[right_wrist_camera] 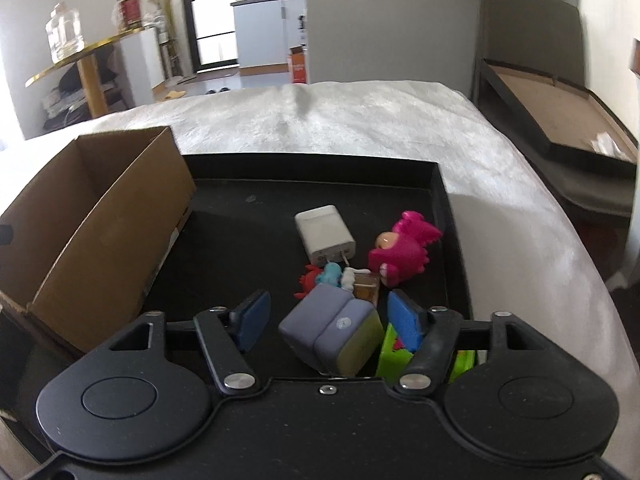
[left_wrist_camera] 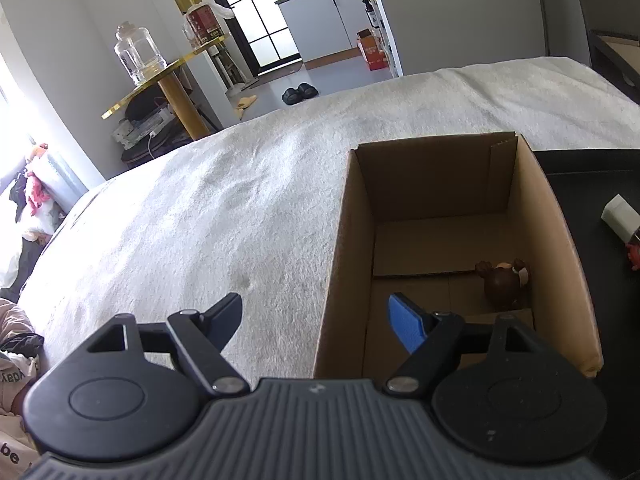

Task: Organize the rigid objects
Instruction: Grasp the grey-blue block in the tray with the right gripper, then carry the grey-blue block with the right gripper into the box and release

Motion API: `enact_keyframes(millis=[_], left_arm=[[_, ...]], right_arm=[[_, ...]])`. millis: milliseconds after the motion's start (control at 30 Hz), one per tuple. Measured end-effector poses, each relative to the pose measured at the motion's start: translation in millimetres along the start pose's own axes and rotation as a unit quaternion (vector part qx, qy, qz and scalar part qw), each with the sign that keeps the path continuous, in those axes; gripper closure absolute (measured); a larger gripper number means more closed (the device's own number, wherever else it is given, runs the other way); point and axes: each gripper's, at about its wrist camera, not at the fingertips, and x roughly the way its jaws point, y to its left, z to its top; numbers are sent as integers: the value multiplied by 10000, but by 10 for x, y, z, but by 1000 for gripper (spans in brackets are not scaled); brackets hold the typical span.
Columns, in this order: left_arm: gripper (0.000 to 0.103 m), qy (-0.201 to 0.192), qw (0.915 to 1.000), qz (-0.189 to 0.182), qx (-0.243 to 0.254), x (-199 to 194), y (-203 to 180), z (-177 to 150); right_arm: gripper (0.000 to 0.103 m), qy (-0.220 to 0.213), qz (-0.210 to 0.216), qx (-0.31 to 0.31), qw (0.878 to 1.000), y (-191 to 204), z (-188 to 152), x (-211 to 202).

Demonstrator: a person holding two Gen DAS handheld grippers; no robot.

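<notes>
A cardboard box (left_wrist_camera: 440, 184) stands open on the white bed; a brown toy figure (left_wrist_camera: 505, 282) lies in its far right corner. My left gripper (left_wrist_camera: 316, 316) is open and empty, straddling the box's left wall. In the right wrist view the box (right_wrist_camera: 100, 232) sits left of a black tray (right_wrist_camera: 240, 240). The tray holds a white charger (right_wrist_camera: 325, 232), a pink toy (right_wrist_camera: 404, 254), a purple-and-green block (right_wrist_camera: 334, 330), small red and blue figures (right_wrist_camera: 320, 276) and a green piece (right_wrist_camera: 394, 360). My right gripper (right_wrist_camera: 328, 320) is open around the purple block, not closed on it.
The white blanket (left_wrist_camera: 200, 220) covers the bed. A gold table (left_wrist_camera: 160, 80) with a glass jar stands beyond its far left. A dark framed board (right_wrist_camera: 560, 120) leans to the right of the bed. The charger's end (left_wrist_camera: 620, 216) shows at the left view's right edge.
</notes>
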Motion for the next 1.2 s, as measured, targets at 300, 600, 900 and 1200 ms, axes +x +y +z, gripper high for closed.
enact_keyframes(millis=[300,600,900,1200], left_arm=[[24,44,10000,-2,30,12,-13,2],[23,69,10000,-28,21,8,-36,1],[23,81,9999,-59,-40,17,-23,-8],[24,-138,9995,-177,-211,-18,60,-24]], right_arm=[[45,457,-25,-209,9987,6,-41,199],[46,520,179,-15,9985,-12,-96,82],[46,340,324,-50,9989,76,18,-29],[46,101,452,-135,9988,242,198,-136]])
